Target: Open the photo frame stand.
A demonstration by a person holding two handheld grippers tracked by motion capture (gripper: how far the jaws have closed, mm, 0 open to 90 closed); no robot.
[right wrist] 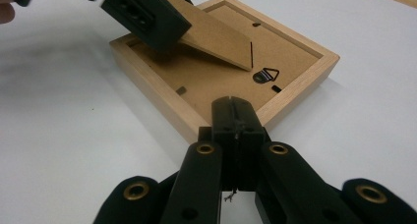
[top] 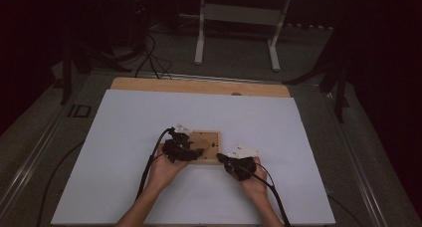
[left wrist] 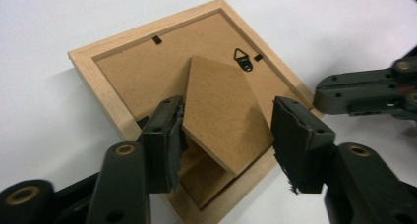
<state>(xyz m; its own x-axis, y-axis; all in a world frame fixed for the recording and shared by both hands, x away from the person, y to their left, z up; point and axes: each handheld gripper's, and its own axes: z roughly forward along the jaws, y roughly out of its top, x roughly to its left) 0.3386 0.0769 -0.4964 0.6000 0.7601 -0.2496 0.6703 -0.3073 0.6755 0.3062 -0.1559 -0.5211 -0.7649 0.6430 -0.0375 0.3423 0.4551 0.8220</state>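
The wooden picture frame lay face down on the white sheet, near the sheet's middle, w/ its brown back up. In the high view the frame looked about square, edges lined up w/ the sheet's edges, so no clear long side.

The stand flap on the frame's back was lifted. It was long and thin w/ a pointy tip. In the left gripper view that tip pointed away from the jaws, toward the little metal hanger near the frame's far edge. The flap's wide end was up off the back board, near the jaws.

The left gripper sat over the frame's near-left part. Its jaws were wide apart, one on each side of the flap. The left jaw touched the flap's edge; the right jaw looked just beside it, can't tell if touching.

The right gripper was at the frame's near-right corner. Its jaws were pressed tight together w/ nothing between them, tips at the frame's rim.

The right gripper view showed the flap from the side, tilted up like a ramp. The left gripper view showed small black clips on the frame's inner edge. The high view was too dark and far for those bits, but showed both hands & the wooden table edge past the sheet.
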